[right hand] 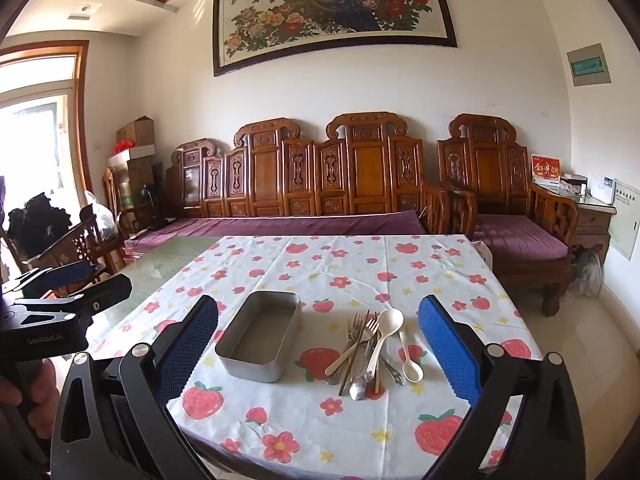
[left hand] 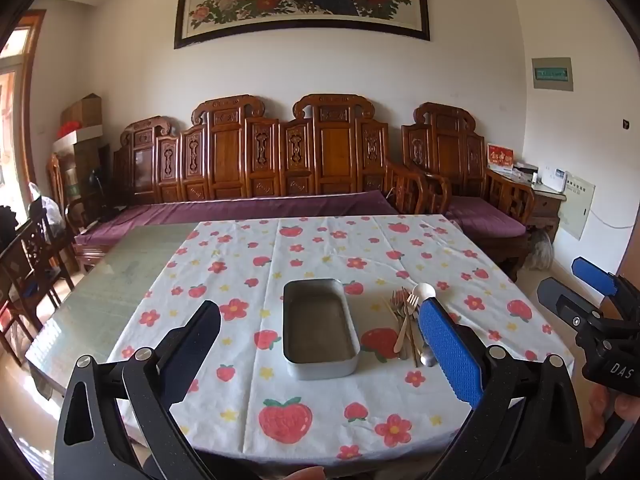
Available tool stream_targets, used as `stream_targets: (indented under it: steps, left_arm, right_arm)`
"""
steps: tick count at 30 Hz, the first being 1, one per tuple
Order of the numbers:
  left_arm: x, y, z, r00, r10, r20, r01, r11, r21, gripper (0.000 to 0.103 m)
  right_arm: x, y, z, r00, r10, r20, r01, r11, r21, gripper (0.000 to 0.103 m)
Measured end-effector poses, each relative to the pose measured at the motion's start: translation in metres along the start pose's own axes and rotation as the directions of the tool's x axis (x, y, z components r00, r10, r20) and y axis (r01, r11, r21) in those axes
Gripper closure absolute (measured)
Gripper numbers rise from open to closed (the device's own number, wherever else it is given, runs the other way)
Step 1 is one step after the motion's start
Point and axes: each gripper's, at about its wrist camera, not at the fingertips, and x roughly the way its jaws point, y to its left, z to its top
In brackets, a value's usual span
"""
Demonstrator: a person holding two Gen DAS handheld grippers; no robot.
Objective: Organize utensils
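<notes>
both the left gripper [left hand: 320, 344] and right gripper [right hand: 318, 342] stood wide, empty. a rectangular metal tray [right hand: 259, 336] lay just beside the piled utensils [right hand: 368, 348] on a strawberry-print cloth [right hand: 360, 264].

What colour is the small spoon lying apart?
Cream white small spoon, clearest in the right wrist view.

Strawberry-print tablecloth [right hand: 360, 272]; carved wooden bench [right hand: 320, 176]
</notes>
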Motion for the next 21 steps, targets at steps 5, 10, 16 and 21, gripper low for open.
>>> stream_targets:
  steps: [5,10,16,21]
  left_arm:
    - [-0.0001,0.0003,0.0000,1.000,-0.003,0.004,0.003,1.000,-0.004,0.006]
    - [0.0000,0.0003,0.0000,1.000,-0.001,0.005,0.001,1.000,-0.003,0.007]
    - [-0.0003,0.0002,0.0001,1.000,-0.001,0.008,0.001,1.000,-0.002,0.006]
    - [0.0001,0.0001,0.0002,1.000,0.000,0.008,0.000,1.000,-0.002,0.006]
  right_arm:
    - [-0.0002,-0.0006,-0.0002,1.000,0.000,0.003,0.000,1.000,0.002,0.003]
    - [-0.0002,-0.0011,-0.0005,1.000,0.001,0.002,-0.001,1.000,0.002,0.003]
    - [-0.0009,-0.0013,0.0000,1.000,0.002,0.002,-0.002,1.000,0.004,0.003]
    - [-0.0012,-0.0017,0.0003,1.000,0.002,0.002,-0.002,1.000,0.006,0.003]
